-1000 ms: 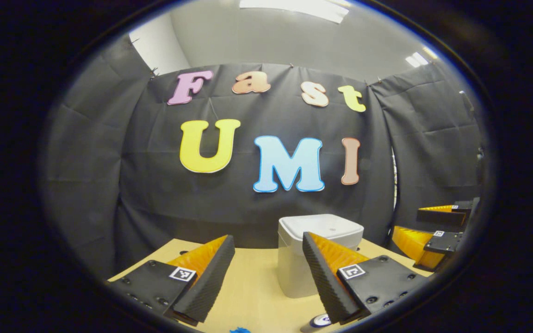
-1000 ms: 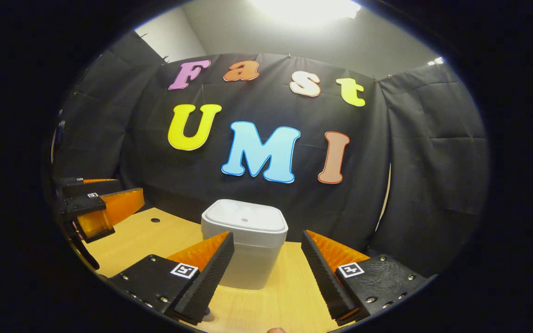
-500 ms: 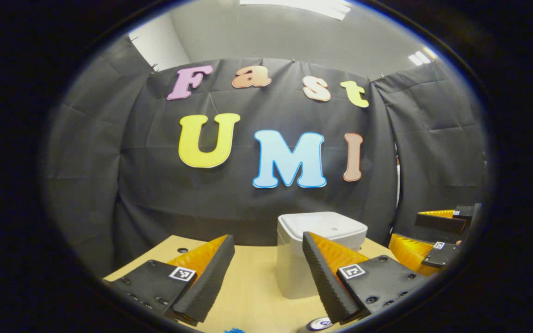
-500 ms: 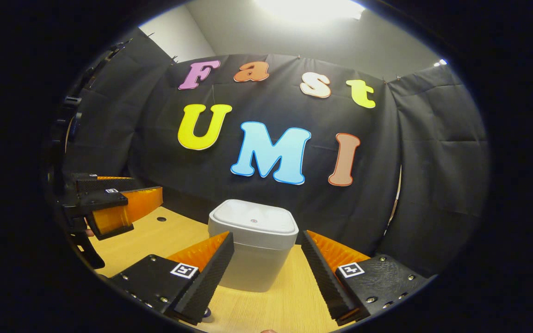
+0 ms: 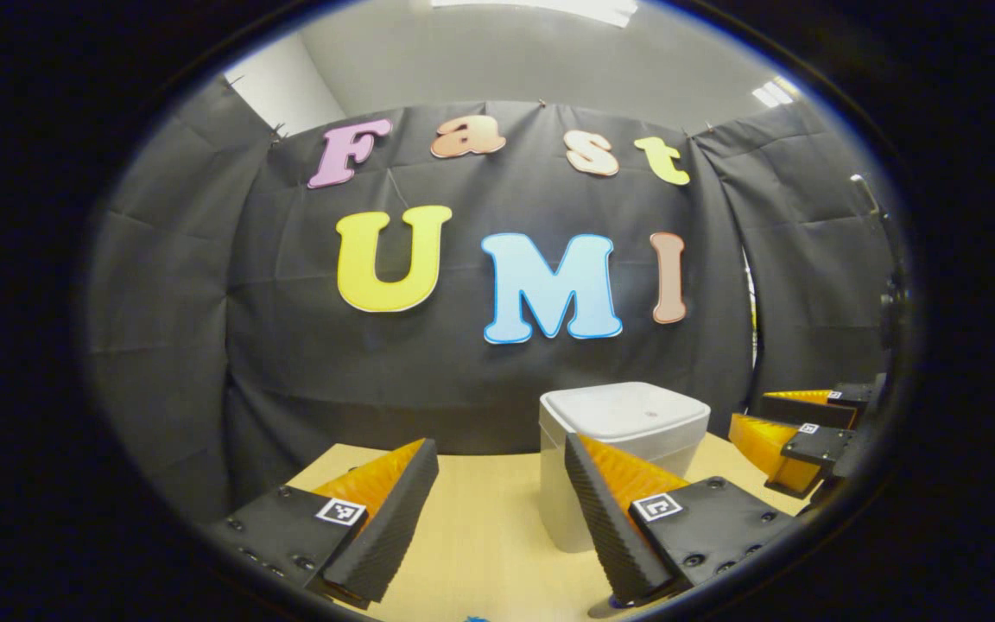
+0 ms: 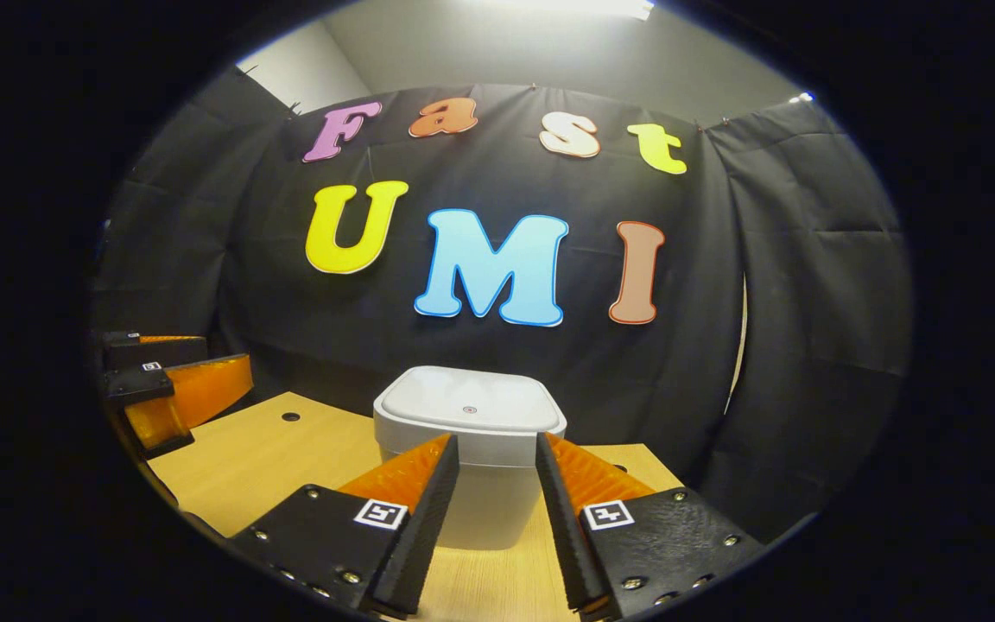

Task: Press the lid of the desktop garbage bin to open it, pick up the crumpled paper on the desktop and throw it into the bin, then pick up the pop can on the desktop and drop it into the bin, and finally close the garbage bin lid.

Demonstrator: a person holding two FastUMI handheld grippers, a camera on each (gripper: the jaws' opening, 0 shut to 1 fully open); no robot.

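Narrowed since a second ago, the right gripper (image 6: 493,510) jaws stand slightly apart facing the lidded bin (image 6: 470,432) at 12 o'clock on the tabletop (image 6: 256,449), while the left gripper (image 5: 497,518) jaws gape empty; pressing the lid (image 6: 467,404) comes next.

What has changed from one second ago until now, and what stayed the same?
The right tool has narrowed its fingers, though a gap remains and they hold nothing. It now points straight at the bin. The left tool kept the same wide opening. The lid stayed closed and untouched on the desk.
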